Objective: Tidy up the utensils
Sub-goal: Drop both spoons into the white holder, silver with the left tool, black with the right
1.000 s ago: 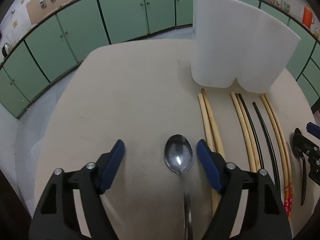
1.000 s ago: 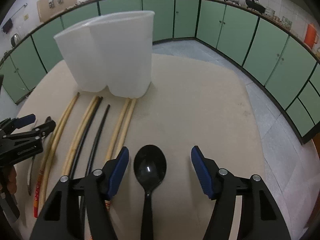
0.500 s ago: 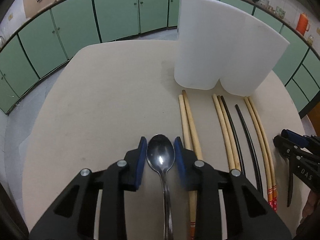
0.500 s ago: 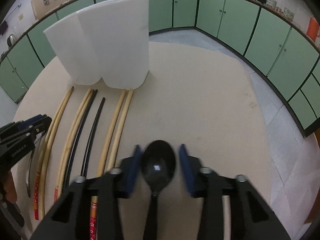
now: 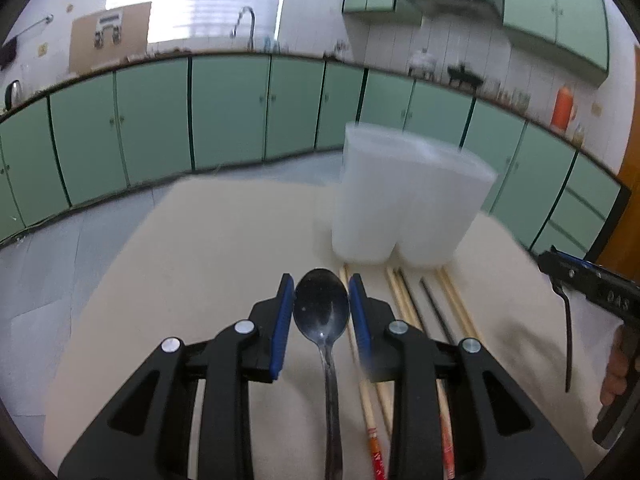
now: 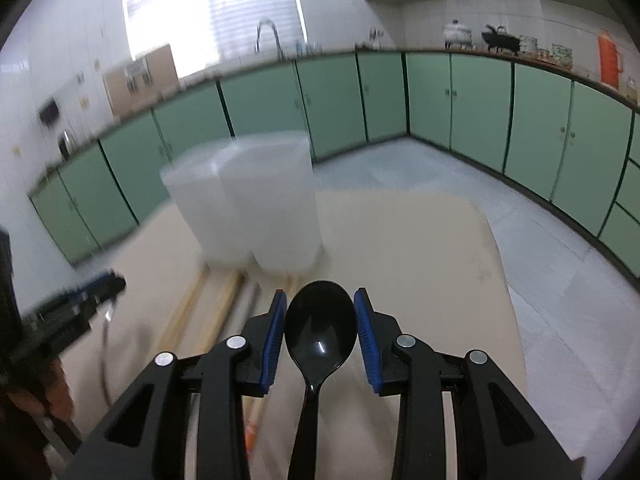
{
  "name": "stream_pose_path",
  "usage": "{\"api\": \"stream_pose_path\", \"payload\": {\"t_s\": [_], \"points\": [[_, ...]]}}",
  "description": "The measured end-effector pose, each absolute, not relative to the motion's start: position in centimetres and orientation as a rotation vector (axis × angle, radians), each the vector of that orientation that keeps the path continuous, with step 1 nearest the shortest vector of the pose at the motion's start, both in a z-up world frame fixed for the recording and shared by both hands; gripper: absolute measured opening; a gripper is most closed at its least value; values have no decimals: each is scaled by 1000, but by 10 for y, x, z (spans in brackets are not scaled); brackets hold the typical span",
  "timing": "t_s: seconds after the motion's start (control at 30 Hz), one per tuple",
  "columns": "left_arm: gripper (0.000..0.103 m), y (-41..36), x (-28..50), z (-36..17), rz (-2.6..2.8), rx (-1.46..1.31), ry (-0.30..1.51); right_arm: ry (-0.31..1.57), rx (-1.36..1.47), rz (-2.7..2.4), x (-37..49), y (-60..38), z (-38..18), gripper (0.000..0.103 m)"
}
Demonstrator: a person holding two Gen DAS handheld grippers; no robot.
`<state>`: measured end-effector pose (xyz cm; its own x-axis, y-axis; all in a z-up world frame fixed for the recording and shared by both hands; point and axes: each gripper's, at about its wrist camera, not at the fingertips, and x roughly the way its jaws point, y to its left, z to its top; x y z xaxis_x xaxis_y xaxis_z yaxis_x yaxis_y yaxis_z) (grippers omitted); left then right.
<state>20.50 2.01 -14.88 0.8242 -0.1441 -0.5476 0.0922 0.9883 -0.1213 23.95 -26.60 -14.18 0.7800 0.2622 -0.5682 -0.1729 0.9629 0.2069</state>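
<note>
My left gripper (image 5: 322,304) is shut on a metal spoon (image 5: 322,312), bowl forward, lifted above the table. My right gripper (image 6: 320,320) is shut on a black plastic spoon (image 6: 320,326), also lifted. A white two-compartment holder (image 5: 408,196) stands upright ahead; it also shows in the right wrist view (image 6: 244,200). Several wooden and black chopsticks (image 5: 404,300) lie on the beige table (image 5: 200,264) in front of the holder. The right gripper with its spoon shows at the far right of the left wrist view (image 5: 592,292).
Green cabinets (image 5: 160,120) line the room beyond the table. The table's far edge (image 6: 400,196) and right edge are near. The left gripper appears blurred at the left of the right wrist view (image 6: 68,312).
Both grippers closed on their spoons, then lifted and tilted up; the view now looks level across the kitchen instead of down at the table.
</note>
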Motion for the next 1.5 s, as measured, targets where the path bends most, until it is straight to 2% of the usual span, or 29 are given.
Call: {"api": "stream_pose_path", "payload": {"t_s": [0.33,0.53,0.7,0.93,1.07,1.5], "points": [[27,29,204,-73,-174,-150,340,361,151,306,252,-252,-75,34],[27,2,242,-24,-220,-151,217,238,213,339,291,-249,-46,34],[27,-22,278,-10,-235,-132,185,196,237,324,334,-241,-41,34],[27,-44,331,-38,-230,-129,257,250,223,287,377,-229,-73,34],[27,-29,341,-62,-232,-124,308,288,222,296,377,-230,-94,34],[28,-13,326,-99,-237,-106,375,378,224,339,344,-233,-127,35]]}}
